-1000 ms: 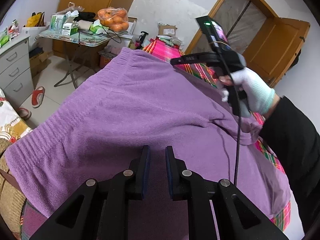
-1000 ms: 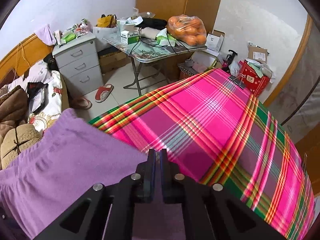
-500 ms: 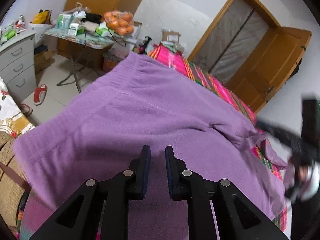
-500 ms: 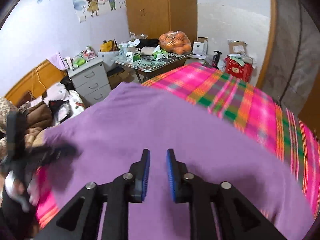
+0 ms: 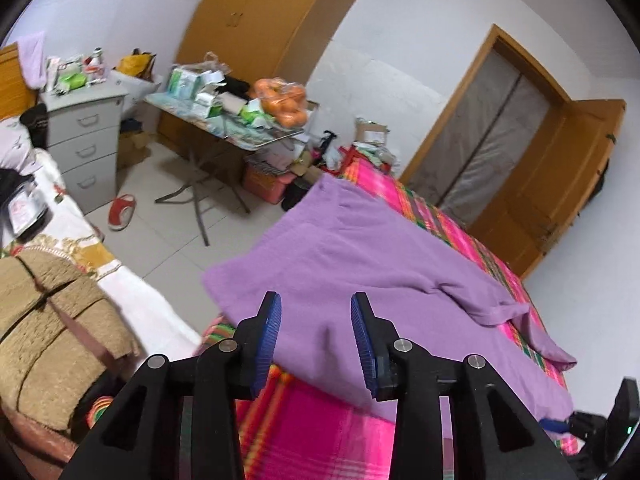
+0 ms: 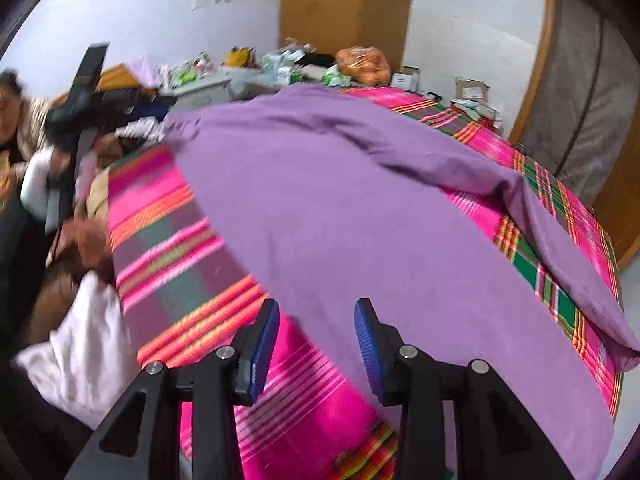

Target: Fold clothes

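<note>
Bedroom setting: a bed covered with a pink plaid sheet (image 5: 320, 432) crossed by green and orange stripes fills the lower half of both wrist views. Behind it you see a cluttered folding table (image 5: 240, 136) carrying a clear bag of oranges (image 5: 284, 102), a grey three-drawer cabinet (image 5: 90, 132), a tall wooden wardrobe (image 5: 260, 20) and a wooden door frame (image 5: 516, 120). One red slipper (image 5: 122, 210) lies on the pale tiled floor near the table legs.

Task object: the purple knitted garment (image 5: 380, 264) lies spread on the plaid sheet, largely flat. In the right wrist view one sleeve (image 6: 560, 240) runs along the garment's right side towards the bed edge, and a shallow fold crosses the cloth above it. The garment's near hem lies directly ahead of both tools.

Tools: your left gripper (image 5: 316, 340) hangs above the near edge of the garment with its blue-padded fingers (image 5: 268, 336) spread wide, holding nothing and not touching the cloth. Your right gripper (image 6: 316, 344) stands likewise released, its blue pads (image 6: 368, 344) well apart, over the line where purple cloth meets the plaid sheet; nothing lies between them.

Cross views: from the right wrist camera, the left gripper appears blurred at far left, carried by your white-gloved hand (image 6: 40, 184). From the left wrist camera, only a dark part of the right tool shows in the lower right corner.
</note>
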A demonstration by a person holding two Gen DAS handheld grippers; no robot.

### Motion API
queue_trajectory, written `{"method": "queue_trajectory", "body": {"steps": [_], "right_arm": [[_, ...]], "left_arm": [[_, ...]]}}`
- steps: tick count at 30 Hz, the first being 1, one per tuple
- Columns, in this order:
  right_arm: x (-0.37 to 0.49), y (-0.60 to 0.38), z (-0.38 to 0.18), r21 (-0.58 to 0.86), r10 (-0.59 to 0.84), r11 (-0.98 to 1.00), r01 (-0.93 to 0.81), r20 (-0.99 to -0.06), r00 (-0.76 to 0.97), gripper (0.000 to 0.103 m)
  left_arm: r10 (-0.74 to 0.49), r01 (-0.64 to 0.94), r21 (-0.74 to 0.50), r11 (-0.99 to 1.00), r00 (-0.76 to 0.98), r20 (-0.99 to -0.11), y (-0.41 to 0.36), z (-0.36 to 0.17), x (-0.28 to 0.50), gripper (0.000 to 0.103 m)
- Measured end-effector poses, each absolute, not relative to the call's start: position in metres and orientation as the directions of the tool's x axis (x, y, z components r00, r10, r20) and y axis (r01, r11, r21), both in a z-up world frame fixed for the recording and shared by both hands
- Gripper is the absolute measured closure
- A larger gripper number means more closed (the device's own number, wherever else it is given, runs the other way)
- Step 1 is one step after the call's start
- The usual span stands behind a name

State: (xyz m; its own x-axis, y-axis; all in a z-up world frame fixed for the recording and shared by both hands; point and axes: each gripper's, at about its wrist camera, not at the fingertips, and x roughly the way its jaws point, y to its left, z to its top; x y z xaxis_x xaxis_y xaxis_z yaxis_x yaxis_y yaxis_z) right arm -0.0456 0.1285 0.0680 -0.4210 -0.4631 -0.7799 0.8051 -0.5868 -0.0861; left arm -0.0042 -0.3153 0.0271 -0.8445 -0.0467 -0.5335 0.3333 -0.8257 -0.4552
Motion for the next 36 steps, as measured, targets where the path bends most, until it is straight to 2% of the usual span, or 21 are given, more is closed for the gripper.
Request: {"method": "queue_trajectory", "body": {"steps": [10, 14, 19, 24, 28, 30, 31, 32, 33, 36], "right_arm": [[-0.046, 0.119, 0.058, -0.168, -0.430, -0.539, 0.826, -0.788, -0.441, 0.062], [-0.052, 0.117, 0.060, -0.160, -0.432, -0.540, 0.826, -0.790, -0.435, 0.068], [-0.052, 0.118, 0.060, -0.157, -0.440, -0.542, 0.826, -0.784, -0.438, 0.068], [-0.056, 0.119, 0.060, -0.138, -0.447, -0.551, 0.823, -0.784, -0.431, 0.068], [-0.055, 0.117, 0.060, -0.149, -0.446, -0.546, 0.824, -0.782, -0.436, 0.068], [-0.053, 0.116, 0.060, -0.157, -0.440, -0.544, 0.824, -0.783, -0.440, 0.084], [-0.052, 0.114, 0.059, -0.173, -0.430, -0.544, 0.821, -0.783, -0.450, 0.099], [-0.050, 0.113, 0.059, -0.191, -0.421, -0.543, 0.818, -0.780, -0.462, 0.100], [-0.048, 0.112, 0.058, -0.210, -0.414, -0.541, 0.814, -0.777, -0.475, 0.100], [-0.047, 0.113, 0.061, -0.192, -0.419, -0.552, 0.812, -0.778, -0.469, 0.100]], "left_arm": [[0.002, 0.359, -0.499, -0.789, -0.810, -0.586, -0.340, 0.000, -0.018, 0.065], [-0.010, 0.374, -0.500, -0.781, -0.809, -0.588, -0.344, 0.002, -0.016, 0.065], [-0.054, 0.400, -0.494, -0.772, -0.816, -0.576, -0.352, 0.008, -0.002, 0.063], [-0.028, 0.440, -0.519, -0.733, -0.782, -0.623, -0.364, -0.012, -0.012, 0.063], [-0.011, 0.439, -0.548, -0.712, -0.787, -0.617, -0.369, -0.015, -0.020, 0.063], [-0.018, 0.436, -0.549, -0.713, -0.794, -0.607, -0.369, -0.012, -0.021, 0.065], [-0.023, 0.434, -0.548, -0.715, -0.798, -0.602, -0.368, -0.011, -0.022, 0.066], [-0.028, 0.432, -0.547, -0.717, -0.802, -0.597, -0.368, -0.009, -0.022, 0.084], [-0.032, 0.430, -0.546, -0.719, -0.806, -0.591, -0.367, -0.007, -0.023, 0.093], [-0.032, 0.412, -0.557, -0.722, -0.823, -0.567, -0.367, -0.002, -0.017, 0.093]]}}
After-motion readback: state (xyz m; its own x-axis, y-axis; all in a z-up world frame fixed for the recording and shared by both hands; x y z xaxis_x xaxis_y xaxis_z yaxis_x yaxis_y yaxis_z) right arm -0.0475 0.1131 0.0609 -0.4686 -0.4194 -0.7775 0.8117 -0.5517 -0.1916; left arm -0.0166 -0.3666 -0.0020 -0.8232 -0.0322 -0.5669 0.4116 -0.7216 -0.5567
